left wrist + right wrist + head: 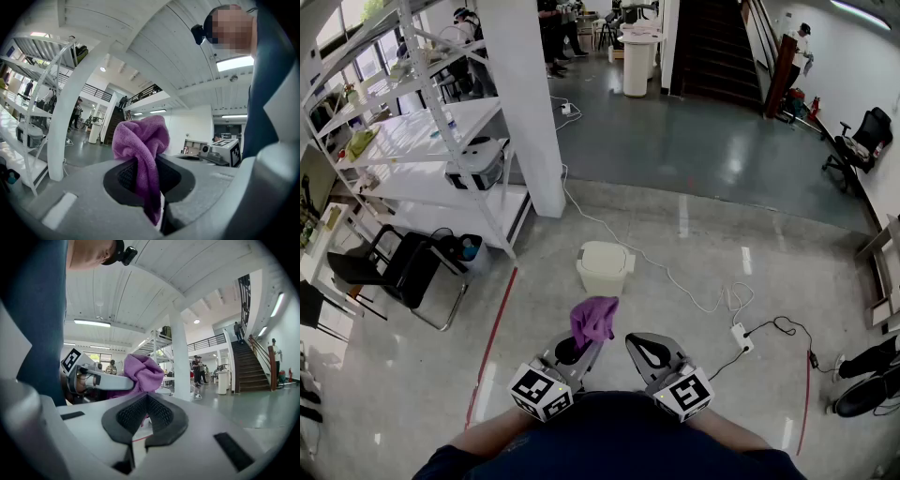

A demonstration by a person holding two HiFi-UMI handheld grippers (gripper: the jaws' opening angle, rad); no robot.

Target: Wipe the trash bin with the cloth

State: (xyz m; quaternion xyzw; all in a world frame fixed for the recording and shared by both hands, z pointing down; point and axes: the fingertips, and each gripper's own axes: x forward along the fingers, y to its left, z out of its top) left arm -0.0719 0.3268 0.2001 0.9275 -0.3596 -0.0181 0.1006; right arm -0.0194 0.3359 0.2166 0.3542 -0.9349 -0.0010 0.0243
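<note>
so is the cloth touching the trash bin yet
No, the cloth is pinched in the left gripper, apart from the trash bin ahead.

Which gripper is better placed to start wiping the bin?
Left. The left gripper is shut on the cloth; the right gripper is shut with nothing in its jaws. The bin stands ahead of both, untouched.

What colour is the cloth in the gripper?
Purple. The cloth shows best in the left gripper view.
</note>
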